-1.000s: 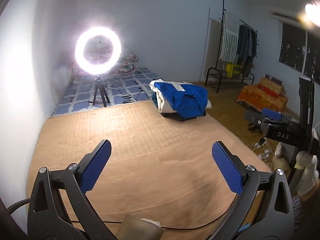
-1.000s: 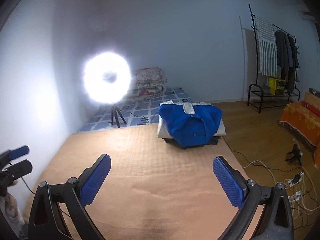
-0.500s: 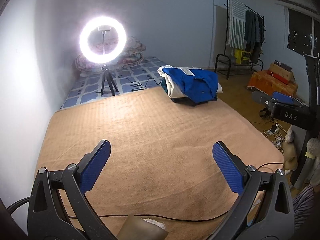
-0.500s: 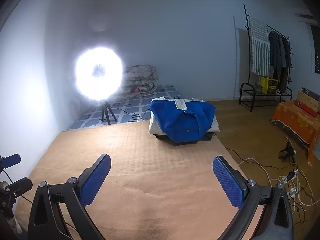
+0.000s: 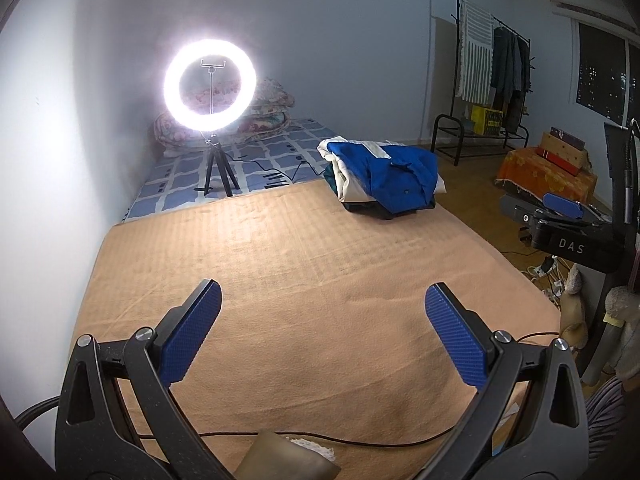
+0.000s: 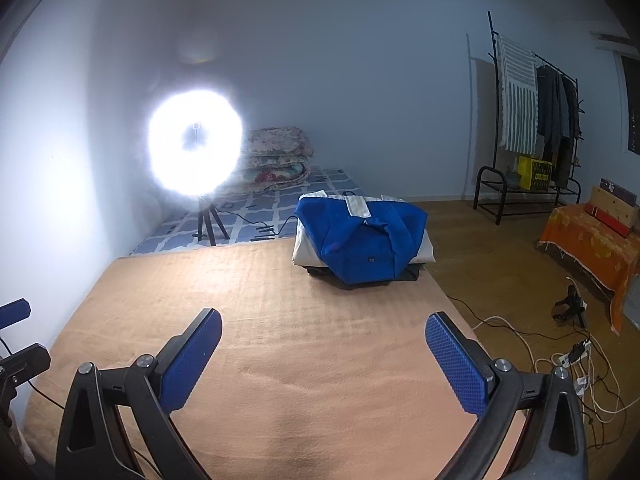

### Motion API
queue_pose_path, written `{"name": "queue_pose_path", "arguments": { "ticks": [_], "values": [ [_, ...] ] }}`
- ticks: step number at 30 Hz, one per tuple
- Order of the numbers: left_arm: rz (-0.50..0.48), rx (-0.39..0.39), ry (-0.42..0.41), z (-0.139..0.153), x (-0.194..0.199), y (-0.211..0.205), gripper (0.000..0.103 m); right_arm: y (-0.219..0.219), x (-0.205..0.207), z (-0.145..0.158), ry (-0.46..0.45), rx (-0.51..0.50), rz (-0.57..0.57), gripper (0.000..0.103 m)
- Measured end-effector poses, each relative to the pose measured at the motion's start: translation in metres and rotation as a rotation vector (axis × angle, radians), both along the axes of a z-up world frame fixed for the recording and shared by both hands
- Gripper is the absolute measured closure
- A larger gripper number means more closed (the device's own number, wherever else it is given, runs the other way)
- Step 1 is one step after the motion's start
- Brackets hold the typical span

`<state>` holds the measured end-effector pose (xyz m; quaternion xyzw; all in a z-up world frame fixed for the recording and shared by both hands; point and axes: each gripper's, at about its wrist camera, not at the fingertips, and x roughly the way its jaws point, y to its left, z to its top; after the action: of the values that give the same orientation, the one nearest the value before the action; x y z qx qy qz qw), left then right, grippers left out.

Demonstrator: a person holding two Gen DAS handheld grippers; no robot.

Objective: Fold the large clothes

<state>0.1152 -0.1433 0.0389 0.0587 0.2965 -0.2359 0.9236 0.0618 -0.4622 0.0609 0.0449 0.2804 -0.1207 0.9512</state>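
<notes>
Two grippers, left [image 5: 320,328] and right [image 6: 322,354], we hold spread, empty, over the blanket [image 5: 304,264]; "DAS" marks the right's body.

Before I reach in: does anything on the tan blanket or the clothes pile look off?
One oddity: a thin black cable lies across the tan blanket's near edge, where cloth could snag. The folded blue-and-white garment tops a neat pile at the far right corner. Left gripper and right gripper are open and empty.

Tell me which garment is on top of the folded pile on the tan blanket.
The blue garment with the white collar strip is on top. A cream-white one shows under it at the left edge, with dark clothing at the bottom.
</notes>
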Motion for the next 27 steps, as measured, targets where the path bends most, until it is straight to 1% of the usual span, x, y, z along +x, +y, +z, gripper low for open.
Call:
{"name": "queue_pose_path", "arguments": {
  "ticks": [27],
  "values": [
    [-0.01, 0.002, -0.011, 0.0084, -0.0035, -0.0055, 0.0, 0.0059, -0.0003, -0.0025, 0.013, -0.035, 0.007, 0.0]
  ]
}}
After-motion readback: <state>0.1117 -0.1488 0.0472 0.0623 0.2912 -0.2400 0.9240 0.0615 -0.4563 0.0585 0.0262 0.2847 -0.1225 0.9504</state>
